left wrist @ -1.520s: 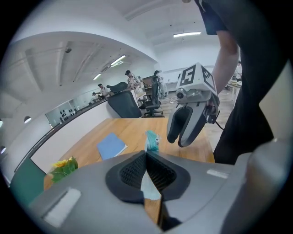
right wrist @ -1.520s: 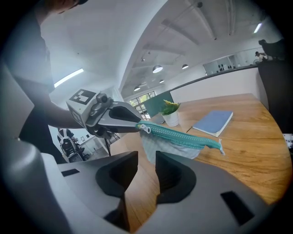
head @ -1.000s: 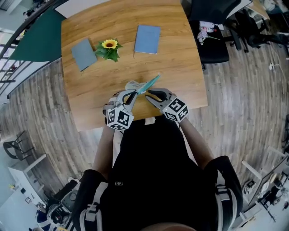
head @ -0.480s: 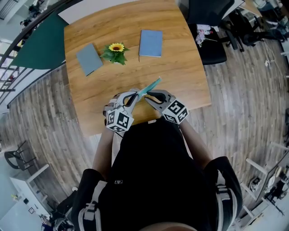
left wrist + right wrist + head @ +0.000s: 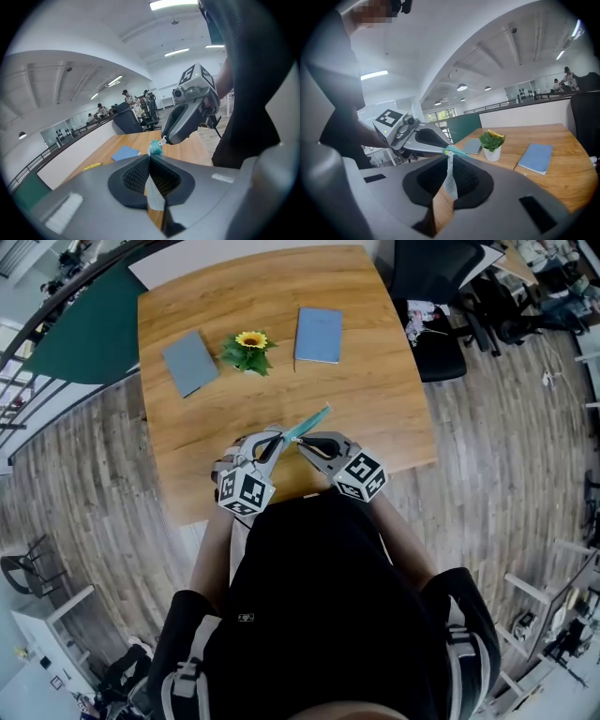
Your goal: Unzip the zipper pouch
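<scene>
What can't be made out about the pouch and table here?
- Whether unzipped: head view, pouch edge-on and too small.
- Pouch body: left gripper view, the left gripper's shut jaws hide all but a teal tip.
- Table's near edge: head view, the person's torso covers its middle.

Wooden table (image 5: 366, 399), grey plank floor (image 5: 511, 460), black office chair (image 5: 439, 354)

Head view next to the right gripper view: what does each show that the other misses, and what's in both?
Only the head view: the floor and the right gripper from outside, with its marker cube. Only the right gripper view: ceiling lights, and the pale strip that gripper's jaws are closing on. Both: the wooden table, sunflower pot, blue notebook, grey notebook, teal pouch and the left gripper holding it.
</scene>
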A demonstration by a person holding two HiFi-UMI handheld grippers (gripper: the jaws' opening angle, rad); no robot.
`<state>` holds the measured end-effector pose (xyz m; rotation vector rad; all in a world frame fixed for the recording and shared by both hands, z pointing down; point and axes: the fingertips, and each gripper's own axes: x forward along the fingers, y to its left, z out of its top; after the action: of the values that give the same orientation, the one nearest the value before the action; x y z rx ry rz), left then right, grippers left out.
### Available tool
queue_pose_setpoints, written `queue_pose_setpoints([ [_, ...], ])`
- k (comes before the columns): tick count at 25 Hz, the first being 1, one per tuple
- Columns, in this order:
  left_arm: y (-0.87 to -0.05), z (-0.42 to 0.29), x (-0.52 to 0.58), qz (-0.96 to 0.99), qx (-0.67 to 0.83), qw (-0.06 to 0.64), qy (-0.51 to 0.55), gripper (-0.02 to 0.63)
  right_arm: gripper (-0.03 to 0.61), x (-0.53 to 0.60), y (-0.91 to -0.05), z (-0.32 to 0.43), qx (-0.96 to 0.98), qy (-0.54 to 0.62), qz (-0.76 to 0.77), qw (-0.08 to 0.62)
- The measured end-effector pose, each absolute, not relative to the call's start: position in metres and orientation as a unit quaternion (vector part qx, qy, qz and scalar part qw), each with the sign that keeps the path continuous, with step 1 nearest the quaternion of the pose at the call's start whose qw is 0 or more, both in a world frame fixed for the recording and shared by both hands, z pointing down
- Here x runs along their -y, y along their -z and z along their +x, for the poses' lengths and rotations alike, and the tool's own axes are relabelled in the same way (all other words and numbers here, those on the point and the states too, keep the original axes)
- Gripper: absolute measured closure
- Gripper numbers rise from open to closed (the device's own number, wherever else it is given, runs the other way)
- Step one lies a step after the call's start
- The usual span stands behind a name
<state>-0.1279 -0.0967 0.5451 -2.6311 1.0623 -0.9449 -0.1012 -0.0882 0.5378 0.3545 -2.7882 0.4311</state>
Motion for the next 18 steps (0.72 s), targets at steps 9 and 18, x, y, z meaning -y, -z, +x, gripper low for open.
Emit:
queue_pose_setpoints([
  [9,-0.547,-0.134,0.089,-0.88,-0.355,0.076,0.307,0.609,0.572,0.084,-0.539,-0.112,0.969,-0.139,0.135,0.154],
  [18,-0.548,-0.129,0.085,-0.883,-0.345,0.077,0.307,0.609,0.572,0.092,-0.539,-0.105,0.963,-0.151,0.156,0.16],
])
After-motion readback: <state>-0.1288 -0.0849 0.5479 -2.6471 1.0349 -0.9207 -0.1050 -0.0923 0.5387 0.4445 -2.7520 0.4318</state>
